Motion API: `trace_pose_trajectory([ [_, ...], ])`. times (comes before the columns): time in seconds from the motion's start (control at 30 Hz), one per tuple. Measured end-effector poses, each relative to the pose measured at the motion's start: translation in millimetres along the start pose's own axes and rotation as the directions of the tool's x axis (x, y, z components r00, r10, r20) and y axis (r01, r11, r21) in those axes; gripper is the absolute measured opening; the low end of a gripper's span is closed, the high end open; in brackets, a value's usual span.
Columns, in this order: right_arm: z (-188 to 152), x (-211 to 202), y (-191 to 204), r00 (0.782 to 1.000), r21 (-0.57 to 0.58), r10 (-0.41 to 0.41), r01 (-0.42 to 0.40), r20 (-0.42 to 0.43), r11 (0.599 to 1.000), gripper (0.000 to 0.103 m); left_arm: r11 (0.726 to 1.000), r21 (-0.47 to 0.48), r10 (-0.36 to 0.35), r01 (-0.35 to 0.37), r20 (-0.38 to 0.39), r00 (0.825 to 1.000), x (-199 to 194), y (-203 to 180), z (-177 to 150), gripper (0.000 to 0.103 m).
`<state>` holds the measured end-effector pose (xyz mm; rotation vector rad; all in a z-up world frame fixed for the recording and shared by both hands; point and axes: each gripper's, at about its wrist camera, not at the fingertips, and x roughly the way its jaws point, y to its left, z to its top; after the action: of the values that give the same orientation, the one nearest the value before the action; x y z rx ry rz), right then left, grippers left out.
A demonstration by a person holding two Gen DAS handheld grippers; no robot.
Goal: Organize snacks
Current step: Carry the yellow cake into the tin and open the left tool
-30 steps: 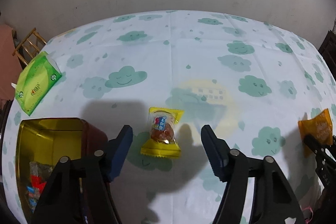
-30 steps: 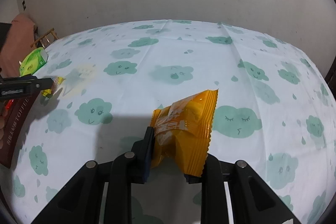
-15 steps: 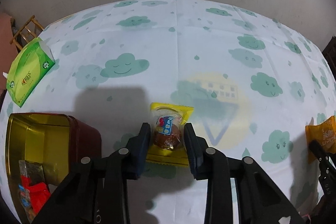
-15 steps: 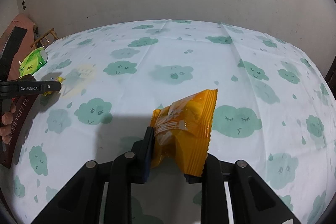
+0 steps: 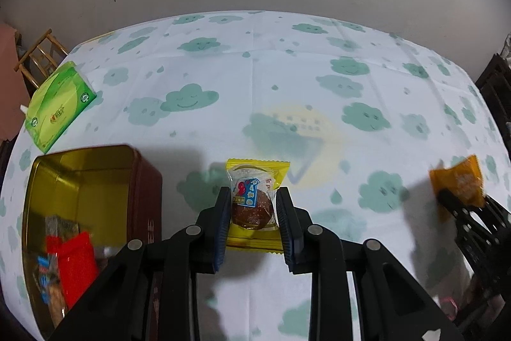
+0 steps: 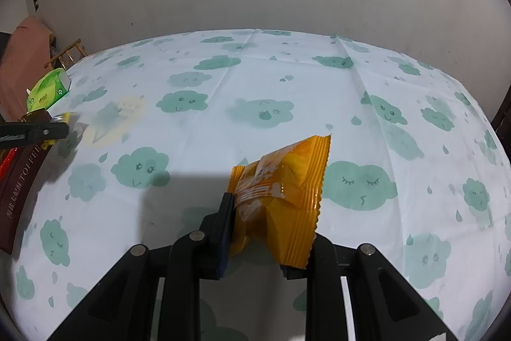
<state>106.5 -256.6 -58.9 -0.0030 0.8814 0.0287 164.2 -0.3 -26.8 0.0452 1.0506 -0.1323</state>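
Observation:
My left gripper (image 5: 254,197) is shut on a yellow-wrapped cake snack (image 5: 254,203) and holds it just above the cloud-print tablecloth. To its left stands an open brown tin (image 5: 83,181) with a gold inside, holding several snack packets. My right gripper (image 6: 268,206) is shut on an orange snack packet (image 6: 281,190), lifted off the table. The orange packet also shows in the left wrist view (image 5: 456,184) at the far right. The left gripper shows in the right wrist view (image 6: 32,131) at the far left, next to the tin (image 6: 19,187).
A green tissue box (image 5: 59,107) lies at the table's back left, also in the right wrist view (image 6: 48,90). A wooden rack (image 5: 38,56) stands off the table's left. The wall runs behind the table's far edge.
My left gripper has closed on the yellow cake snack and lifted it slightly. The right gripper keeps holding the orange packet, nearly still.

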Motion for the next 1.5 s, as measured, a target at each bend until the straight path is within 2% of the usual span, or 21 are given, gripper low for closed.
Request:
trace_pose_trajectory([
  [0.3,0.7,1.0,1.8,1.000,-0.012,-0.013,0.013,-0.002,1.000,0.023,1.000,0.020,-0.006,0.006,0.004,1.000,-42.0,-4.0,-24.5,0.025],
  [0.5,0.5,0.7,2.9,1.000,-0.017,-0.019,0.019,-0.002,1.000,0.023,1.000,0.028,0.006,-0.007,0.025,1.000,-71.8,6.2,-37.4,0.025],
  [0.9,0.7,0.9,3.5,1.000,-0.022,-0.026,0.026,-0.002,0.999,0.023,0.997,-0.041,0.067,-0.064,0.065,0.996,-124.3,83.1,-49.4,0.025],
  [1.23,1.0,0.9,3.6,1.000,-0.022,-0.026,0.026,-0.003,0.999,0.023,0.985,-0.103,0.140,-0.139,0.011,0.990,-114.9,150.7,-67.1,0.025],
  [1.5,1.1,0.8,3.7,1.000,-0.023,-0.027,0.027,-0.003,0.999,0.023,0.983,-0.120,0.138,-0.142,-0.037,0.990,-92.5,160.4,-82.5,0.025],
])
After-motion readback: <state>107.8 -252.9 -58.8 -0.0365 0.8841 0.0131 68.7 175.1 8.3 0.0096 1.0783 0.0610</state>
